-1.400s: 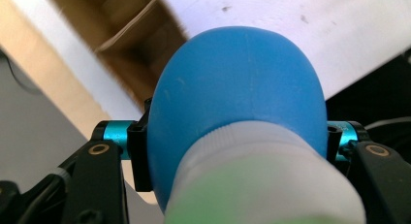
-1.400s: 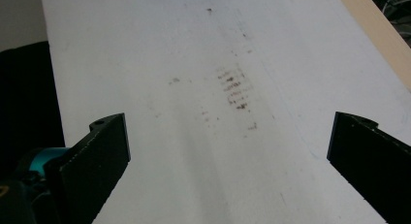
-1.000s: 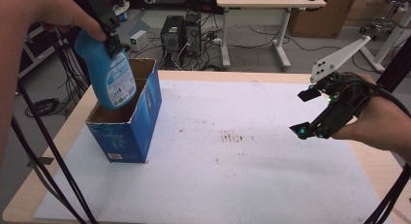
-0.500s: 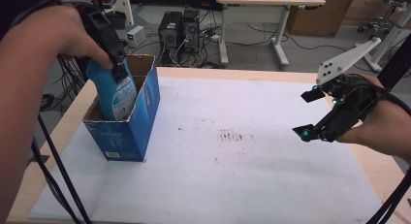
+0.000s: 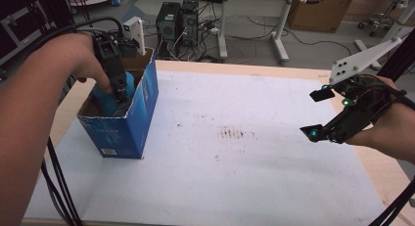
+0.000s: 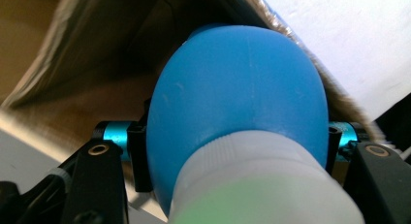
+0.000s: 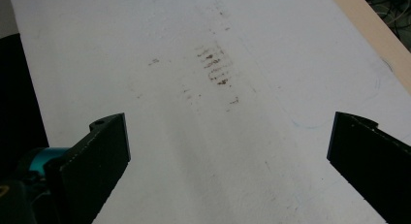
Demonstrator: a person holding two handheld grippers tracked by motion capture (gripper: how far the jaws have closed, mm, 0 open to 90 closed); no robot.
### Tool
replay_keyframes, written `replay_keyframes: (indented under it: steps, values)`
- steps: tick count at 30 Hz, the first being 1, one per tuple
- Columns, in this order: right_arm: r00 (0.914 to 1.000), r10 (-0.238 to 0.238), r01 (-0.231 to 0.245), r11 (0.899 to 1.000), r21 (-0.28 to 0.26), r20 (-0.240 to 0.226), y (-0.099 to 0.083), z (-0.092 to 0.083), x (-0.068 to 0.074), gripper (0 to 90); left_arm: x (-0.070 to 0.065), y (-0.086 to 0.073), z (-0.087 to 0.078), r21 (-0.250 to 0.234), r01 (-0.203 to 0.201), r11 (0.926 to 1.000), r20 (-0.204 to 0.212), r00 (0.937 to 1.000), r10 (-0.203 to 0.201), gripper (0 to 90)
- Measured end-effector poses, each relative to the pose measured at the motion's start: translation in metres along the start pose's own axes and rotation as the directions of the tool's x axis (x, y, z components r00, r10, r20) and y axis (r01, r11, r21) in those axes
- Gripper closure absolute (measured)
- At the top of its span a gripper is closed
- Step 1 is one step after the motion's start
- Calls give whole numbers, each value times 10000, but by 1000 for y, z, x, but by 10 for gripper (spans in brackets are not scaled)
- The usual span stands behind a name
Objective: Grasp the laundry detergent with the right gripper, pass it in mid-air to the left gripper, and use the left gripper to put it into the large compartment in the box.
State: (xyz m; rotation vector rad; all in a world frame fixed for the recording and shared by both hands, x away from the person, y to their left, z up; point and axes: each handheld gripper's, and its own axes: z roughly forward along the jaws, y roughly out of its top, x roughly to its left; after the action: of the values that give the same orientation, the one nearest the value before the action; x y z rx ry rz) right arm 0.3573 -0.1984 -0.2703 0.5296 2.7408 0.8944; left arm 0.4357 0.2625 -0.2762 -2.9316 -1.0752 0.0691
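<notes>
One blue bottle hangs upright, neck upward, clamped in the left tongs and most of the way down inside the open blue carton at the counter's left edge. Right tongs gape empty, well apart over the white mat.

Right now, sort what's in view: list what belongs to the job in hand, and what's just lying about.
In the job:
- blue bottle, clamped in the left claw
- open blue cardboard box the bottle is going into

Just about:
- right claw, open and empty above the table
- brown stain on the white table cover
- computer towers on the floor behind
</notes>
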Motion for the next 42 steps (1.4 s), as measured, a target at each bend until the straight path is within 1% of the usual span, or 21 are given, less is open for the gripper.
replay_keyframes:
  steps: [1, 2, 3, 6, 8, 9, 12, 15, 17, 19, 23, 29, 33, 35, 39, 42]
  values:
    - [10000, -5, 5, 10000, 25, -21, -1, 1, 0, 6, 0, 0, 3, 30, -177, 9998, -26, 9998, 177, 381]
    - [10000, -1, 1, 10000, 37, -11, -1, 1, 0, 6, 0, 0, 6, 66, -260, 9996, -37, 9997, 261, 381]
    - [10000, 2, -2, 9999, 122, -19, -2, 2, 0, 6, 1, -1, 9, 97, -277, 9996, -8, 9996, 277, 380]
    - [10000, 29, -28, 9999, 129, -27, -3, 2, 0, 6, 5, -2, 18, 68, -383, 9992, 145, 9992, 382, 380]
    - [10000, 31, -31, 9999, 115, -1, -3, 2, 0, 6, 6, -2, 20, -52, -436, 9990, 175, 9989, 437, 379]
    - [10000, 20, -20, 9999, 122, -1, -3, 2, 0, 6, 6, -3, 20, -218, -361, 9991, 187, 9992, 365, 379]
    - [10000, 29, -29, 9999, 141, -3, -3, 2, 1, 6, 6, -2, 21, -141, -342, 9993, 254, 9991, 345, 378]
    - [10000, 23, -23, 9998, 186, 21, -3, 2, 1, 6, 7, -1, 20, 57, -199, 9998, 322, 9993, 197, 376]
    - [10000, 59, -60, 9999, 132, 19, -3, 2, 2, 6, 7, 0, 20, -21, -125, 9999, 404, 9991, 125, 374]
    - [10000, 40, -40, 9998, 173, 0, -4, 2, 2, 6, 9, -1, 18, -104, 109, 9999, 465, 9989, -104, 365]
    - [10000, 60, -60, 9999, 162, 14, -5, 0, 3, 7, 9, -2, 9, -272, 256, 9993, 434, 9988, -244, 329]
    - [9999, 97, -98, 9999, 84, 59, -9, -5, 2, 6, 5, -3, -5, -188, 241, 9995, 338, 9992, -235, 300]
    - [9999, 104, -105, 9999, 27, 99, -11, -8, -1, 6, 3, -3, -17, -288, 347, 9990, 69, 9994, -346, 285]
    - [9999, 111, -112, 9999, 36, 119, -12, -10, -2, 6, 1, -3, -24, -287, 336, 9990, -125, 9993, -339, 265]
    - [9997, 149, -150, 9999, 57, 192, -13, -15, -9, 6, -4, 0, -40, -349, 290, 9990, -379, 9988, -303, 238]
    - [9996, 172, -175, 9998, 138, 203, -14, -17, -15, 6, -10, 5, -54, -485, 179, 9987, -395, 9990, -199, 219]
